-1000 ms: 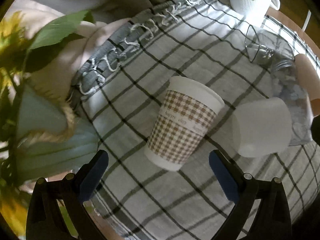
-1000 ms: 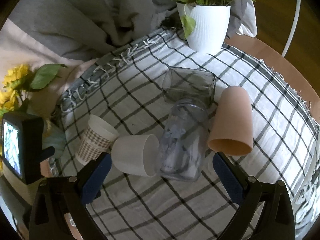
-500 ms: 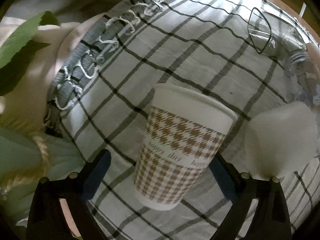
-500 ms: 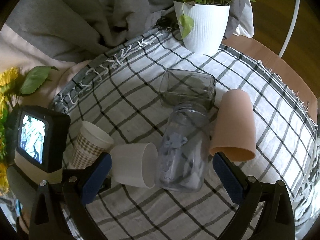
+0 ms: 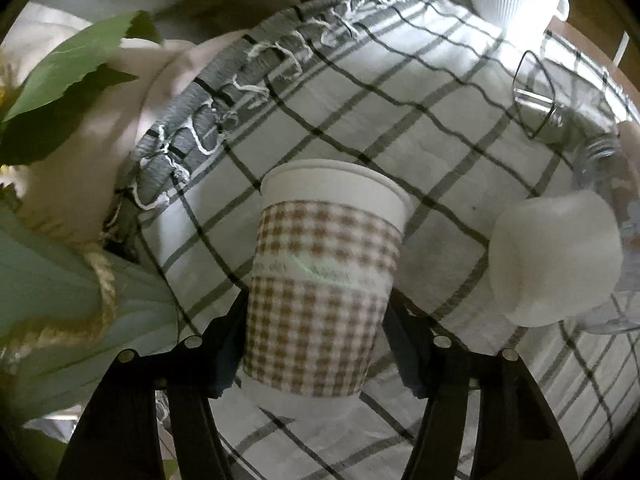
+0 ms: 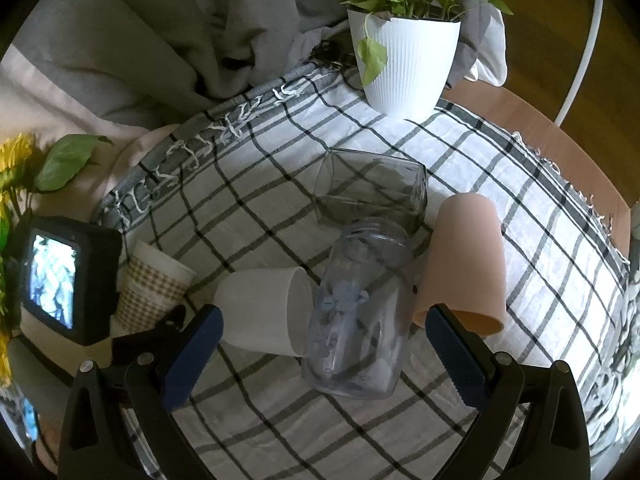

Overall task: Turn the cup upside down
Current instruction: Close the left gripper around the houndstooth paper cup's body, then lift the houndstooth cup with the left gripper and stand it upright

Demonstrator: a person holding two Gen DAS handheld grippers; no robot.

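Note:
A paper cup (image 5: 320, 292) with a brown houndstooth sleeve stands upright on the checked cloth (image 5: 400, 112). My left gripper (image 5: 316, 352) has its jaws against both sides of the cup's lower half. The cup also shows in the right wrist view (image 6: 154, 288), beside the left gripper's camera screen (image 6: 60, 280). My right gripper (image 6: 320, 356) is open and empty, held above a clear bottle (image 6: 356, 320) lying on its side.
A white cup (image 6: 264, 312) lies on its side right of the paper cup. A pink cup (image 6: 464, 264) and a clear square glass (image 6: 372, 192) lie further right. A white plant pot (image 6: 408, 60) stands at the back. Sunflowers (image 6: 16, 168) are at the left edge.
My left gripper has moved forward and closed its jaws around the paper cup. The right gripper has hardly moved.

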